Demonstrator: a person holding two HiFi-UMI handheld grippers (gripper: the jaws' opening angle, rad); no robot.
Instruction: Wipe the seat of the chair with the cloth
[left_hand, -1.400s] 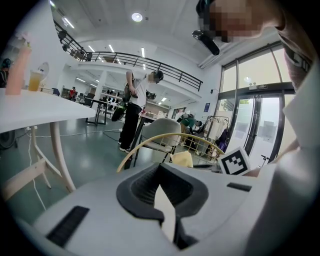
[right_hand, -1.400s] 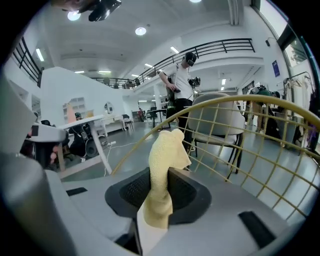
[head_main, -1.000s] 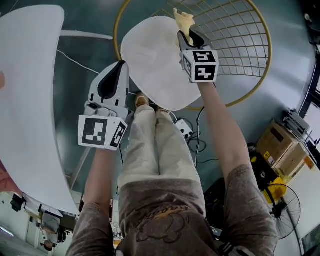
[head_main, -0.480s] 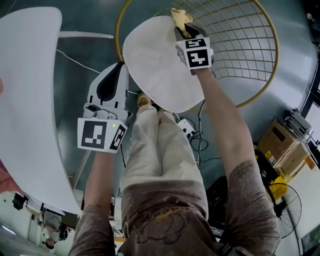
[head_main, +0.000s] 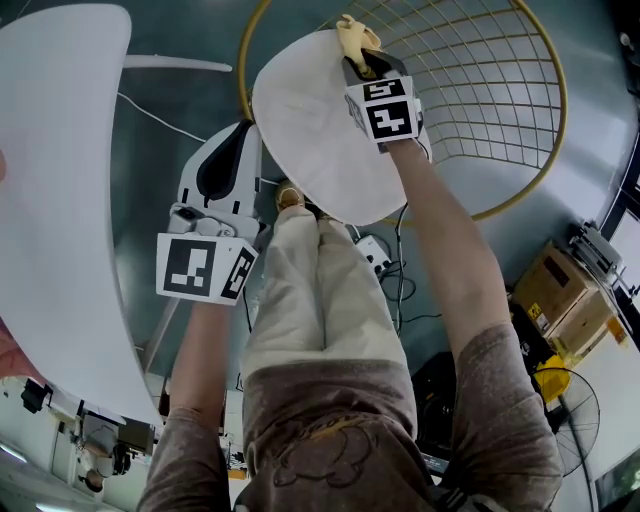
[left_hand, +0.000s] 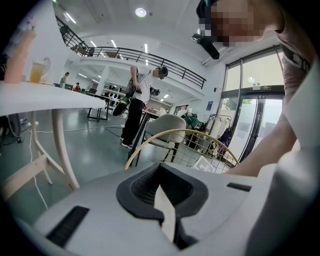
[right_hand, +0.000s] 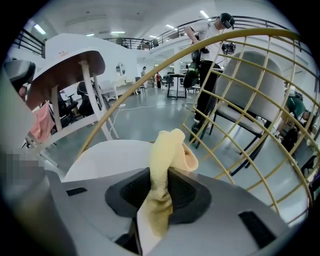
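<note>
**Wiping step: cloth at the far rim of the seat.**
The right gripper (head_main: 362, 60) has its fingers clamped on the yellow cloth (head_main: 356, 34), which sits at about 1 o'clock on the white seat (head_main: 305, 120), beside the chair's wire back (head_main: 490, 90). The left gripper (head_main: 238, 135), fingers together and empty, hangs off the seat's 8 o'clock edge. The next move probably calls for pressing the cloth down and drawing it toward 6 o'clock.
</note>
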